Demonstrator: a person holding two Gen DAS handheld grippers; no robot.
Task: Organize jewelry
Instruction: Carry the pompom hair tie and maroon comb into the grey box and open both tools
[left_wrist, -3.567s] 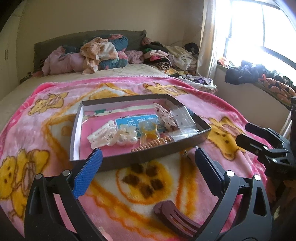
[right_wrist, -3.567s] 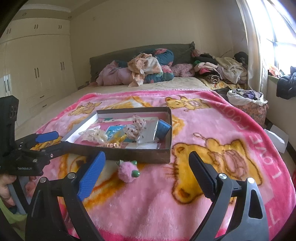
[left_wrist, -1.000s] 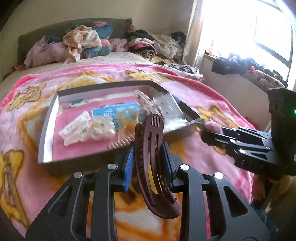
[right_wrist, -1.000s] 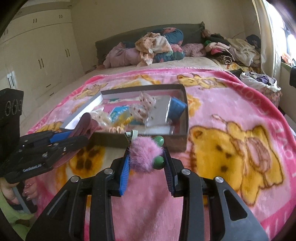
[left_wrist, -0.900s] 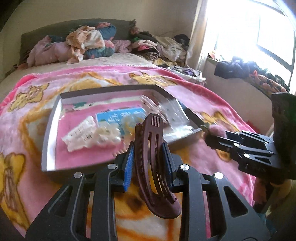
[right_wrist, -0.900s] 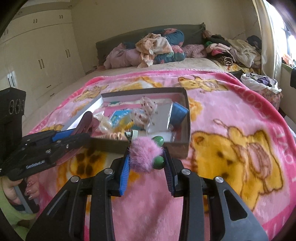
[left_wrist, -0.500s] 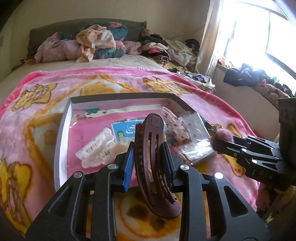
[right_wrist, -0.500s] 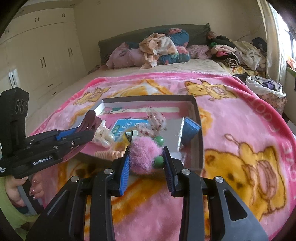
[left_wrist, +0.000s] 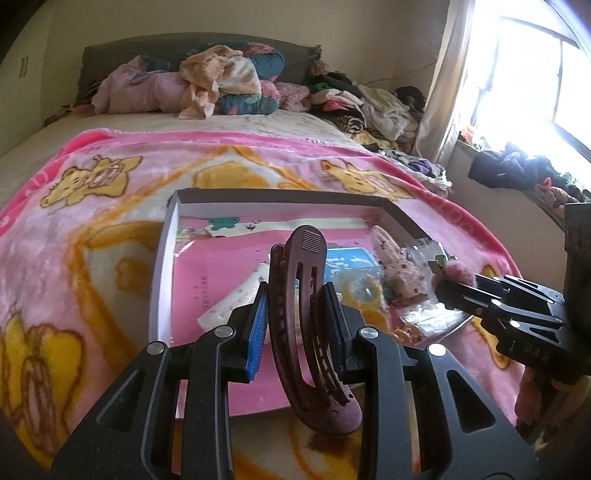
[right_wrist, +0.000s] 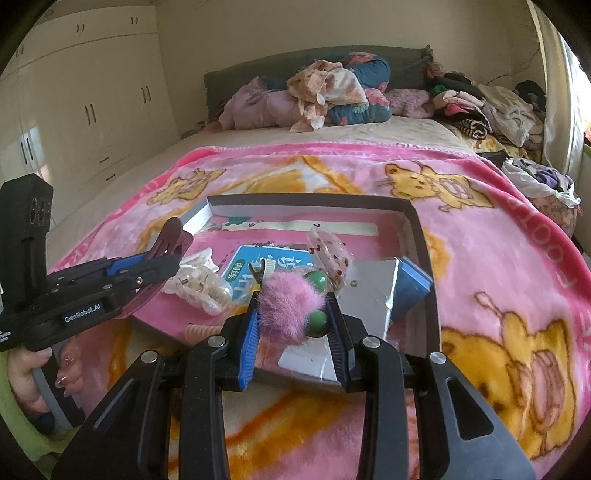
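Here the left gripper (left_wrist: 297, 314) clamps a maroon hair clip (left_wrist: 306, 332) over the box (left_wrist: 162, 266); at three o'clock, the right gripper (right_wrist: 293, 317) pinches a pink pompom clip (right_wrist: 286, 308).

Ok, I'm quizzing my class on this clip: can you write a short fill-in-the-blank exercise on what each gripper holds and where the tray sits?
1. The left gripper is shut on a dark ____ hair clip.
2. The right gripper is shut on a fluffy ____ pom-pom clip with green beads.
3. The tray lies on a pink ____ printed with yellow bears.

Missing words: maroon; pink; blanket
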